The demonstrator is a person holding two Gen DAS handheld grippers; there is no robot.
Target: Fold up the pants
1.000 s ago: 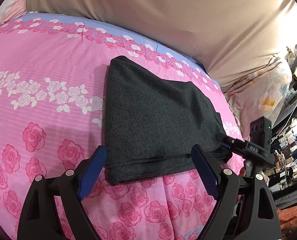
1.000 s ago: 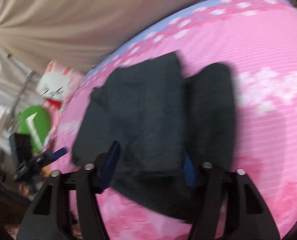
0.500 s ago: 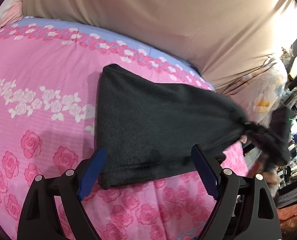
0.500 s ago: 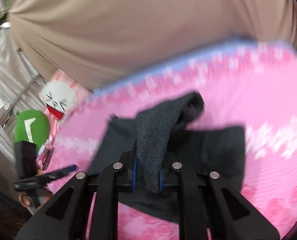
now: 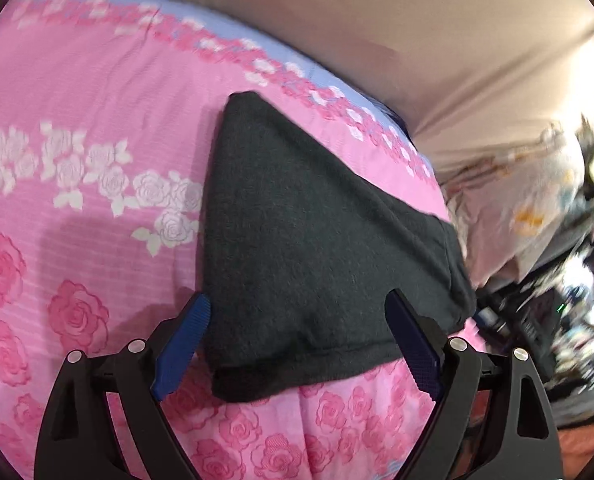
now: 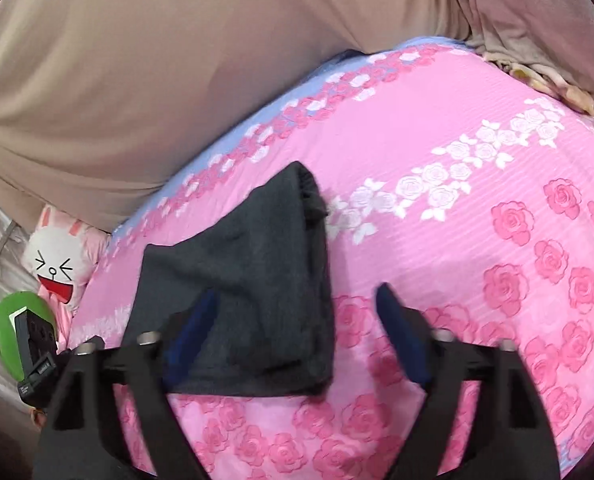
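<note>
The dark grey pants (image 5: pixel 317 248) lie folded into a compact stack on the pink rose-print bedspread (image 5: pixel 77 184). My left gripper (image 5: pixel 299 344) is open, its blue pads (image 5: pixel 183 344) on either side of the stack's near edge, just above it. In the right wrist view the pants (image 6: pixel 253 292) lie left of centre, one corner raised at the far end. My right gripper (image 6: pixel 297 336) is open and empty; its left pad (image 6: pixel 193 332) is over the cloth and its right pad is over bare bedspread.
A beige curtain (image 6: pixel 177 60) hangs behind the bed. A white rabbit plush (image 6: pixel 57 268) and a green cushion (image 6: pixel 21 320) sit at the bed's end. A floral pillow (image 5: pixel 517 208) and dark clutter (image 5: pixel 557 320) lie beyond the bed's right side.
My right gripper held a fold of the pants half a second ago; it has let go, opened, and the cloth now lies on the stack. My left gripper stayed open.
</note>
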